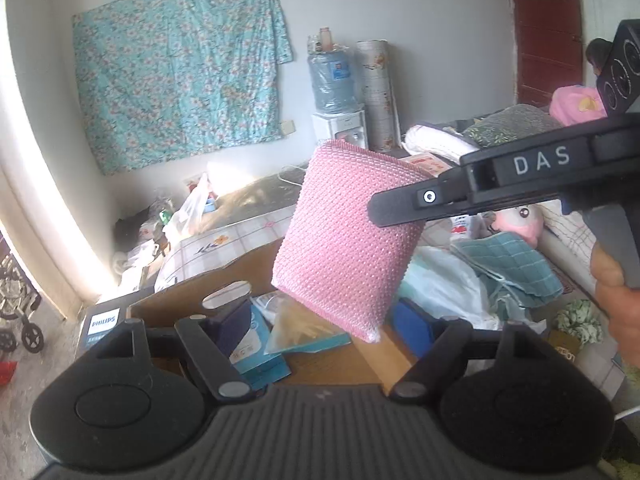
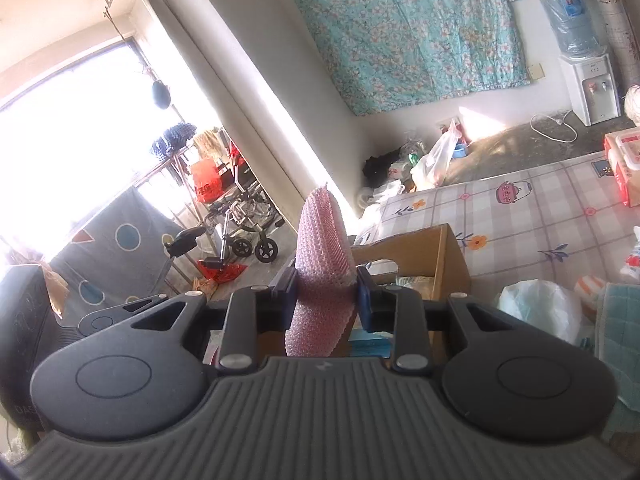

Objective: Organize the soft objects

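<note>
The landmark here is the open cardboard box [image 1: 256, 276] on the bed.

The right gripper [image 2: 324, 304] is clamped on a pink knitted sponge pad [image 2: 320, 264]. Its two blue pads press on the sponge from both sides and squeeze it thin. From the left wrist view, the pink pad hangs in the air just above the box, a bit to its right side. It is not touching the box.

The left gripper [image 1: 320, 320] has its jaws apart. Nothing is between them. It sits near the box and points at its inside.

Inside the box there are some blue packets [image 1: 256, 352] and a clear bag with pale sticks [image 1: 296, 324]. I cannot tell if any soft thing is in there yet.

To the right of the box there is a messy pile. A teal cloth [image 1: 508, 264] lies on it. A pink plush toy [image 1: 520, 220] peeks out behind the cloth. A white plastic bag [image 1: 444, 288] sits between the box and the cloth.

So I think the job is only partly done. One soft thing is picked up and looks ready to go in the box. The cloth, the plush toy and the rest of the pile are not tidied yet. That seems like most of the work.
</note>
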`<control>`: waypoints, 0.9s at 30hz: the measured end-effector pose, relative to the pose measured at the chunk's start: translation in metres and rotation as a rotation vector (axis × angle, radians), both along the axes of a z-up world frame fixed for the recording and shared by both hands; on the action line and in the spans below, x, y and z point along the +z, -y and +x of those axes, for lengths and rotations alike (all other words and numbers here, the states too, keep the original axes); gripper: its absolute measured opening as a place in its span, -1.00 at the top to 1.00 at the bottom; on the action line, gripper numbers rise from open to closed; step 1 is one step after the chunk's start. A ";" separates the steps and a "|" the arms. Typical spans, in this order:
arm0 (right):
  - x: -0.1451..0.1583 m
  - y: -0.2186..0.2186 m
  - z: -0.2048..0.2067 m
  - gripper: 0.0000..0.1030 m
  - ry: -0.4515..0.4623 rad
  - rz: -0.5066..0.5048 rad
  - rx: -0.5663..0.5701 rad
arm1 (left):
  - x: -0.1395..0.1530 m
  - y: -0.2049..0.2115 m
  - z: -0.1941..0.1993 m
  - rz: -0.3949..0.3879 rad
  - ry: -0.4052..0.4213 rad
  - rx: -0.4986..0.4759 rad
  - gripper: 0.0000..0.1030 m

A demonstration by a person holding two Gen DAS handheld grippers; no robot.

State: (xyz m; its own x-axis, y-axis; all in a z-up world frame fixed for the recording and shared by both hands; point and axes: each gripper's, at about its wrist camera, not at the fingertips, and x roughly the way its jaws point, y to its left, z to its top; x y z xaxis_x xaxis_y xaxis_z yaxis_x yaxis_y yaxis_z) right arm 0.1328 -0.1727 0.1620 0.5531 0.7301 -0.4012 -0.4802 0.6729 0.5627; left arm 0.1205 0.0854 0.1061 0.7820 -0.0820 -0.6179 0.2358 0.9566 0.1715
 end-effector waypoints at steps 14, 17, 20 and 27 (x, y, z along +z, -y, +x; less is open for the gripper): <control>-0.087 -0.221 0.126 0.44 -0.375 -0.198 0.475 | -0.012 -0.134 -0.048 -0.158 0.018 0.371 -0.62; -0.108 -0.254 0.146 0.44 -0.380 -0.282 0.548 | -0.020 -0.134 -0.041 -0.157 0.003 0.376 -0.62; -0.121 -0.277 0.164 0.43 -0.329 -0.362 0.581 | -0.027 -0.135 -0.037 -0.167 -0.008 0.373 -0.62; -0.139 -0.295 0.200 0.20 -0.131 -0.490 0.541 | -0.037 -0.130 -0.030 -0.171 -0.031 0.352 -0.62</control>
